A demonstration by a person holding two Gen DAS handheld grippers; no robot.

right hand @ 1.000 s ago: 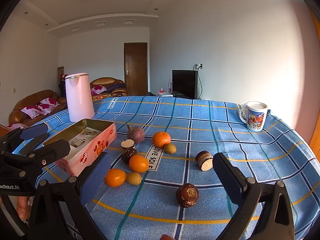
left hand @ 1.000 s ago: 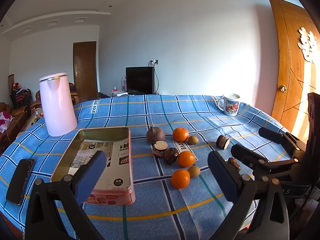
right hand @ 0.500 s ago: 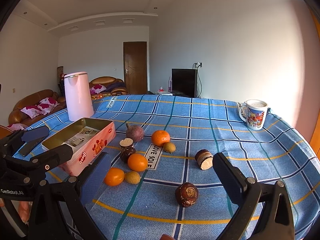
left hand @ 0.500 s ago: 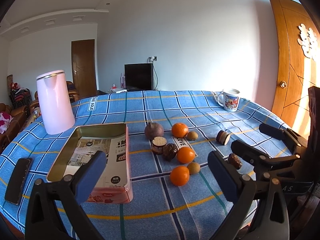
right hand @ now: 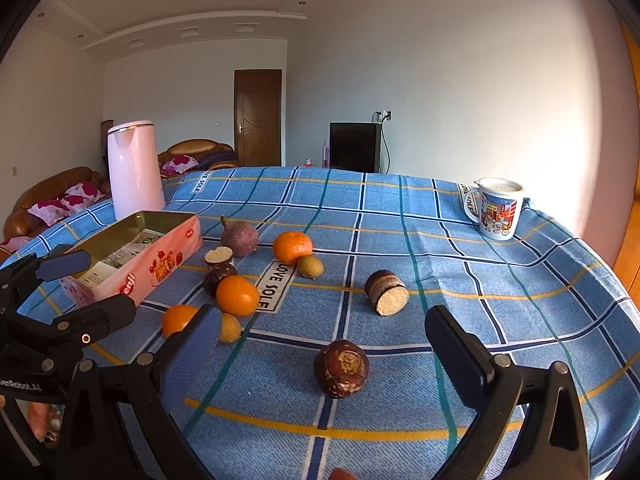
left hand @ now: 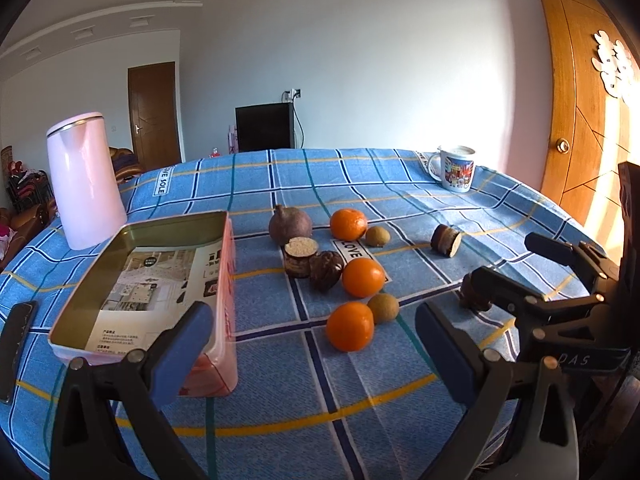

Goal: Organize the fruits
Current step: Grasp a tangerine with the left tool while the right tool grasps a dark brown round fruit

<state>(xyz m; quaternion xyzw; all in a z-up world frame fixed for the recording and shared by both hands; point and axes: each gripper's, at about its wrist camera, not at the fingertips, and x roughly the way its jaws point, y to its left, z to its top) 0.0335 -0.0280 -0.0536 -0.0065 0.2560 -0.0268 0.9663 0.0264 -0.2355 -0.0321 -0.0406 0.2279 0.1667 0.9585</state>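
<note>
Fruits lie loose on the blue checked tablecloth: three oranges, the nearest (left hand: 350,326), two small kiwis (left hand: 383,307), a purple round fruit (left hand: 290,224), cut brown pieces (left hand: 301,256) and a dark brown round fruit (right hand: 341,368). An open pink tin (left hand: 152,280) lies to their left. My left gripper (left hand: 312,348) is open and empty, just short of the nearest orange. My right gripper (right hand: 324,348) is open and empty, with the dark brown fruit between its fingers' line, a little ahead. Each gripper shows in the other's view: right (left hand: 536,276), left (right hand: 68,284).
A pink kettle (left hand: 84,176) stands behind the tin. A printed mug (left hand: 456,168) sits at the far right of the table. A black phone (left hand: 16,344) lies at the left edge. A cut brown piece (right hand: 387,293) lies apart on the right.
Both grippers have moved a little forward toward the fruits, which look nearer. Nothing on the table has moved; both stay open.
</note>
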